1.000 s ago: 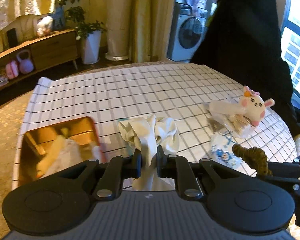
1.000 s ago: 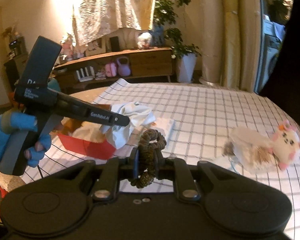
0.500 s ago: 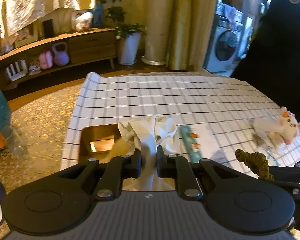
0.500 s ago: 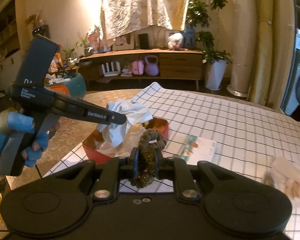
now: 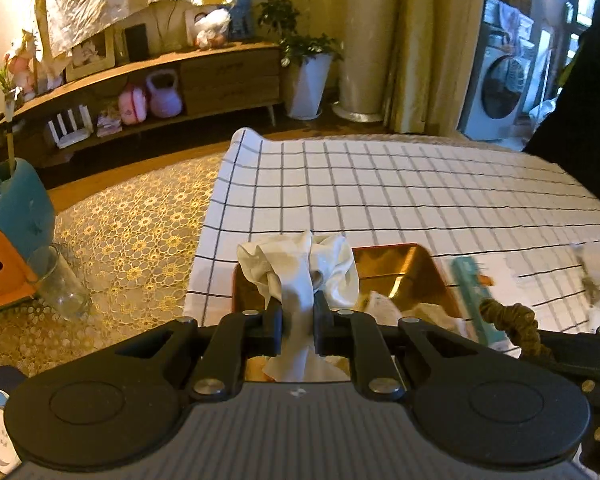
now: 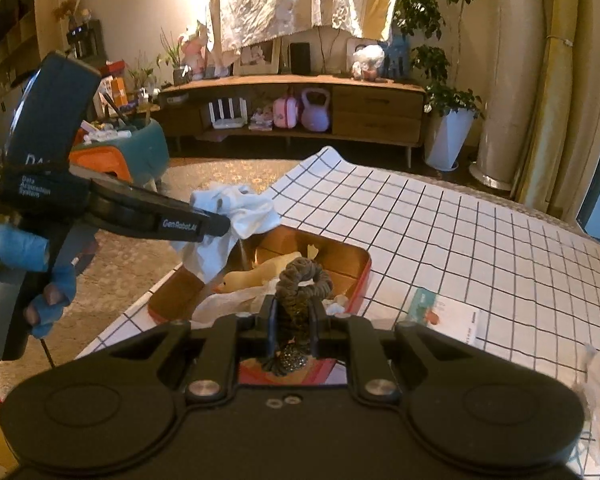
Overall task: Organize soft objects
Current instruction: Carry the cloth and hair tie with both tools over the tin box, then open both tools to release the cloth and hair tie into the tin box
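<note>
My left gripper (image 5: 297,322) is shut on a crumpled white cloth (image 5: 300,272), held over the near left part of a red tin tray (image 5: 396,254) with a gold inside. From the right wrist view the same left gripper (image 6: 224,226) carries the cloth (image 6: 236,216) above the tray's (image 6: 360,280) left end. My right gripper (image 6: 294,320) is shut on a brown scrunchie (image 6: 302,280), hanging over the tray's near side. In the left wrist view the scrunchie (image 5: 514,322) shows at the right. Pale soft items (image 6: 256,276) lie inside the tray.
The tray sits near the left edge of a table with a white checked cloth (image 6: 460,232). A small card packet (image 6: 444,312) lies right of the tray. Beyond the edge are a patterned rug (image 5: 132,220), a drinking glass (image 5: 58,284) and a teal tub (image 5: 16,204). A blue-gloved hand (image 6: 28,256) holds the left gripper.
Both grippers have swung left across the table with their loads and now hang over the red tray. The plush bunny has slid out of both views.
</note>
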### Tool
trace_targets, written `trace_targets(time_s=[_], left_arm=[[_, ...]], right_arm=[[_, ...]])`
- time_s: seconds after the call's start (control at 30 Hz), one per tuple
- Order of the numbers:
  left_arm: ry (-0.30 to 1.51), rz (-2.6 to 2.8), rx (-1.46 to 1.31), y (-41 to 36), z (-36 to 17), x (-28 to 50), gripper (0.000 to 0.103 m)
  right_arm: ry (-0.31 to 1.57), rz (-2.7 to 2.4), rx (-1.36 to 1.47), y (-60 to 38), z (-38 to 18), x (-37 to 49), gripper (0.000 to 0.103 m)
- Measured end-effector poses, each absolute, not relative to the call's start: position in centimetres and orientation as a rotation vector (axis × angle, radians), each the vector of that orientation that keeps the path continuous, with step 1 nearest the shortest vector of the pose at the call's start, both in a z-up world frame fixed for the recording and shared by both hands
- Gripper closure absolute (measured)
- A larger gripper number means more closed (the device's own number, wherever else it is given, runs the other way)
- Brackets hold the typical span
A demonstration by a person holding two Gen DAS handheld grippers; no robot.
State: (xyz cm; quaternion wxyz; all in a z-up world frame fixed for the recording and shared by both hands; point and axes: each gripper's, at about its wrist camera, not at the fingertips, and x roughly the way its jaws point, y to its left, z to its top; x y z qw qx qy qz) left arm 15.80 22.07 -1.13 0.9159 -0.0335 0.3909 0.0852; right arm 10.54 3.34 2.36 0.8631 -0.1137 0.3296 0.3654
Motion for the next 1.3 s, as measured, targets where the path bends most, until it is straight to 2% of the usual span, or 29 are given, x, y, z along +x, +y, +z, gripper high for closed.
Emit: trace_targets(time_s=[0.67, 1.03, 1.1, 1.2, 1.27, 1.3], left_arm=[[0.920, 0.121, -0.054, 22.3, -6.3, 20.5, 0.089], [0.927, 0.131, -0.052, 22.5, -6.9, 20.5, 0.089], [0.924, 0.140, -0.054, 22.5, -6.8, 20.5, 0.085], [0.917, 0.145, -0.066, 22.6, -6.6, 20.3, 0.068], [0.899, 0.149, -0.072, 22.6, -6.2, 20.1, 0.040], [0.887, 0.152, -0.072, 22.6, -6.0, 19.9, 0.036]], right_arm=[[0.812, 0.737, -0.363, 8.4, -3.7, 13.3, 0.088], [0.821, 0.737, -0.379, 8.7, -4.1, 12.6, 0.079], [0.826, 0.739, -0.379, 8.6, -4.1, 12.7, 0.077], [0.823, 0.737, -0.379, 8.5, -3.9, 12.5, 0.073], [0.820, 0.734, -0.372, 8.2, -3.8, 12.5, 0.071], [0.817, 0.732, -0.366, 8.1, -3.6, 12.5, 0.070]])
